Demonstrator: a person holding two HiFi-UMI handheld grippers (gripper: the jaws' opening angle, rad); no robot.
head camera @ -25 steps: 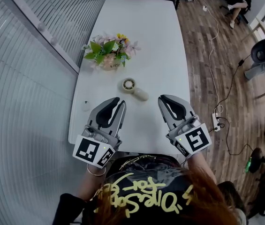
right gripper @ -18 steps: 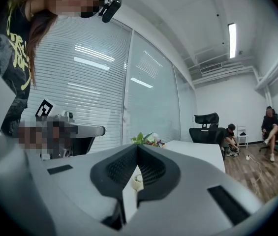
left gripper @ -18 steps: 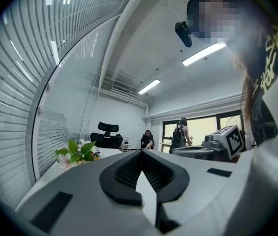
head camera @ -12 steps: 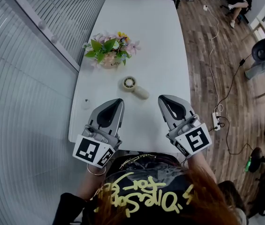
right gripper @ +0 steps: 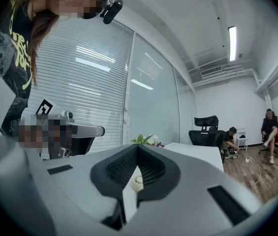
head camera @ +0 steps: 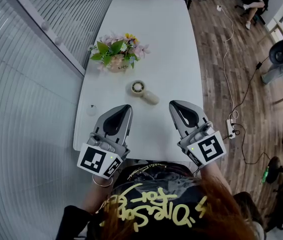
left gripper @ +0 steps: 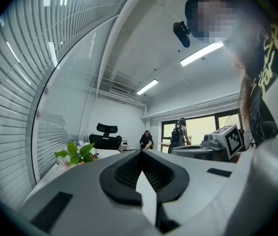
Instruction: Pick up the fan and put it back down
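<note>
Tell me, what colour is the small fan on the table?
Cream, close to off-white. The fan shows best in the head view.

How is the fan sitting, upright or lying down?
Lying down: the fan rests flat on the table, round head facing up, handle flat beside it.

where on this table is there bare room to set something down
The far half of the table, beyond the flowers, is bare. So is the strip right of the fan, to the right edge. Crowded: the left side round flowers and fan, and the near edge where the left gripper and right gripper are.
</note>
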